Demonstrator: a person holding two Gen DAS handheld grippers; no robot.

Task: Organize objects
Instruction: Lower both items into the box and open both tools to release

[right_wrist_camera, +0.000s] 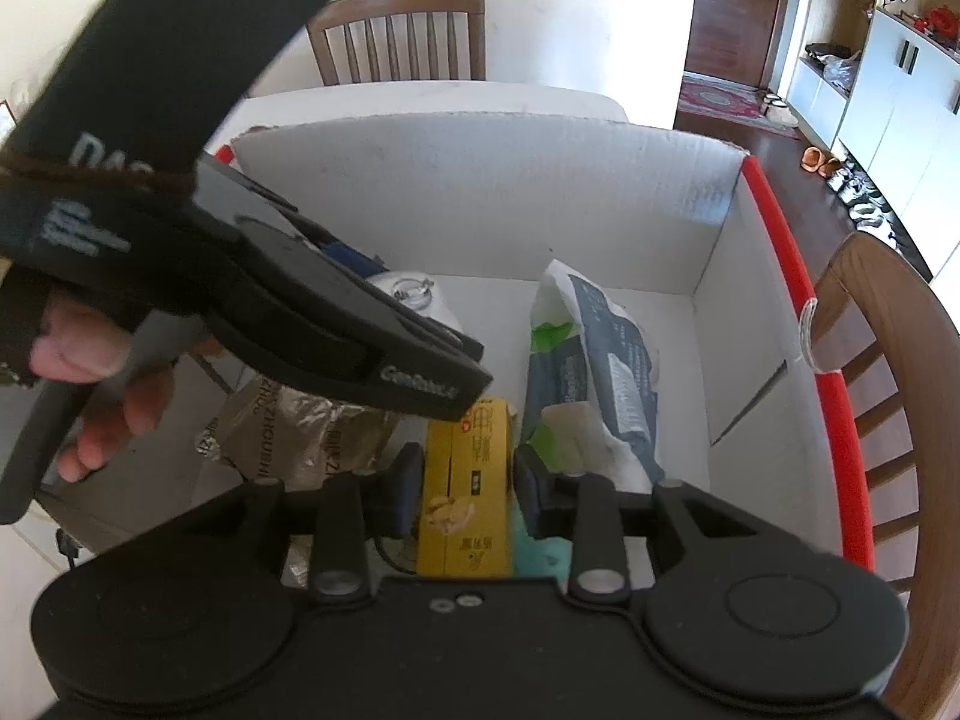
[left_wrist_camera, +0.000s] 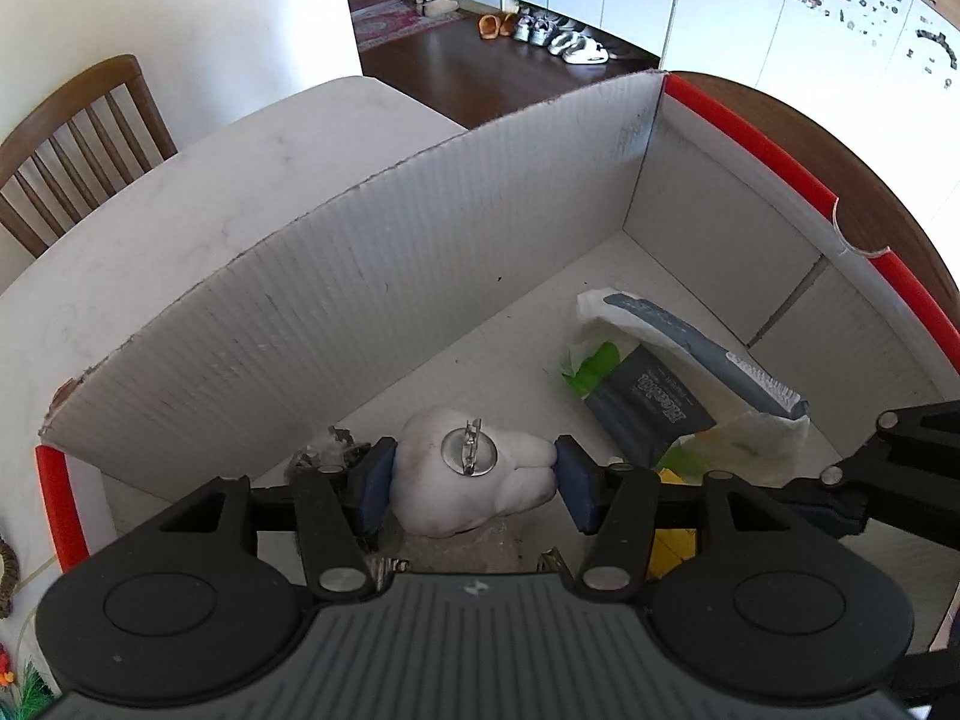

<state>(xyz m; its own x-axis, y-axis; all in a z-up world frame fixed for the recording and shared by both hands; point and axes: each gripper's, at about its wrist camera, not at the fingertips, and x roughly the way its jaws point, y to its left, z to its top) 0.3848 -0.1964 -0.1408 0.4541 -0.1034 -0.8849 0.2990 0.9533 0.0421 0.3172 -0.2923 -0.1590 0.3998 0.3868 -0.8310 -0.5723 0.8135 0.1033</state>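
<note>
White tooth-shaped toy between left gripper fingers, inside cardboard box

A white lumpy figure with a metal ring on top stands on the floor of the white cardboard box. Near it lie a grey-and-white packet and a yellow carton.

both cameras are sitting on the grippers, looking down close into the white box. both are seeing the paper bag and the far chair.
</note>
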